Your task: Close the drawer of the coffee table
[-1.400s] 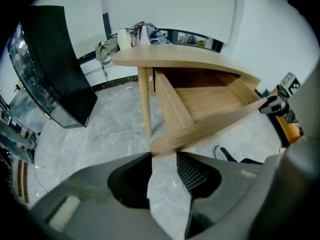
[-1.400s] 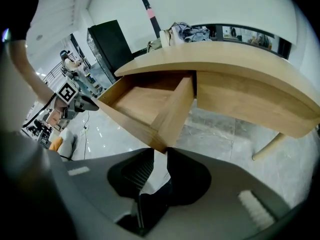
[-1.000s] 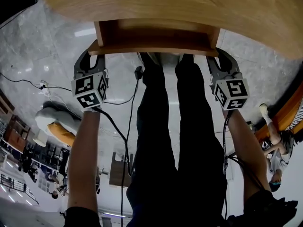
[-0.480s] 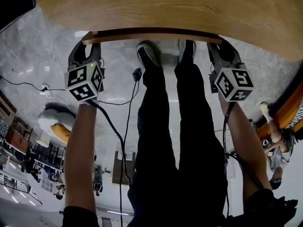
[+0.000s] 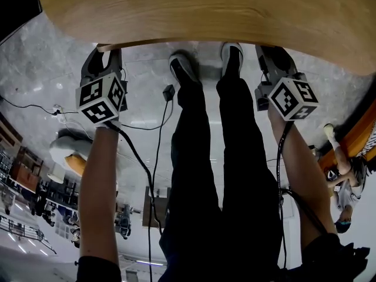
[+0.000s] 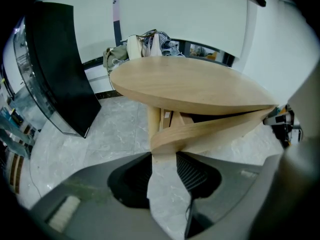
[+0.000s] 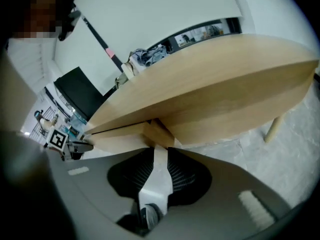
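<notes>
1. Head view: the drawer [image 5: 126, 44] is seen only as a thin strip under the table [image 5: 205, 10], almost all the way in. The left gripper [image 5: 104, 54] is held against its left end. The right gripper [image 5: 271, 51] is held under the table edge on the other side. Legs [image 5: 217, 157] are seen between them.
2. Left gripper view: the jaws are spread wide. The drawer's end is met at their tips, not pinched.
3. Right gripper view: the jaws are parted less. The drawer's corner is touched at the tips. Floor [image 7: 157, 176] is seen in the gap.
</notes>
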A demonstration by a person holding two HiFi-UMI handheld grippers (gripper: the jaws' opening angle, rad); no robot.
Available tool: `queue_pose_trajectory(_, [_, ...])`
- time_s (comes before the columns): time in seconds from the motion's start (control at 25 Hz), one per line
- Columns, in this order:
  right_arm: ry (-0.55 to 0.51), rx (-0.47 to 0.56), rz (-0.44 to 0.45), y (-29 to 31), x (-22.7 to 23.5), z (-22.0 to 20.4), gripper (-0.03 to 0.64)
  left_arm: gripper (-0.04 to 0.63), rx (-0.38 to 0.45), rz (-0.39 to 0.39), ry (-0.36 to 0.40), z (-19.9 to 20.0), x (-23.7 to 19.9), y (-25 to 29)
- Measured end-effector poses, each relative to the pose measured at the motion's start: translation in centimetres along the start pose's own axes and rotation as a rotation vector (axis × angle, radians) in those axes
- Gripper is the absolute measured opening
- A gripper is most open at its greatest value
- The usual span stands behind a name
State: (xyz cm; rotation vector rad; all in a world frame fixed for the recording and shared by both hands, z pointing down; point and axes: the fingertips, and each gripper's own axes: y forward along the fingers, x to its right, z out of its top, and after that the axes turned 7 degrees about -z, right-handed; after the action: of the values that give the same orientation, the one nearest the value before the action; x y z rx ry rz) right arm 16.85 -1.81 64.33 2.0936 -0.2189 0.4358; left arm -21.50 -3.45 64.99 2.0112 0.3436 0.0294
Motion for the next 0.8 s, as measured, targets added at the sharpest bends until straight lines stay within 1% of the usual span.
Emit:
queue_pose_trajectory(0.2, [0.122, 0.046, 0.018, 0.4, -0.2, 1.1, 0.086, 0.160, 0.027, 0.001, -0.023, 1.1, -0.3, 0.3])
queue_pose_trajectory(0.32, [0.188, 0.064, 0.058, 0.9, -0.3, 1.7, 0.082, 0.158, 0.043, 0.004, -0.031, 1.9, -0.6, 0.6])
queue_pose_trajectory(0.44, [0.244, 0.081, 0.098, 1.0, -0.3, 2.2, 0.058, 0.158, 0.055, 0.009, -0.039, 2.3, -0.4, 0.7])
queue_pose_trajectory(0.52, [0.267, 0.089, 0.110, 1.1, -0.4, 2.5, 0.046, 0.156, 0.062, 0.011, -0.041, 2.7, -0.4, 0.9])
queue_pose_trajectory(0.8, [0.294, 0.094, 0.126, 1.7, -0.9, 3.6, 0.041, 0.157, 0.070, 0.013, -0.047, 3.8, -0.9, 1.2])
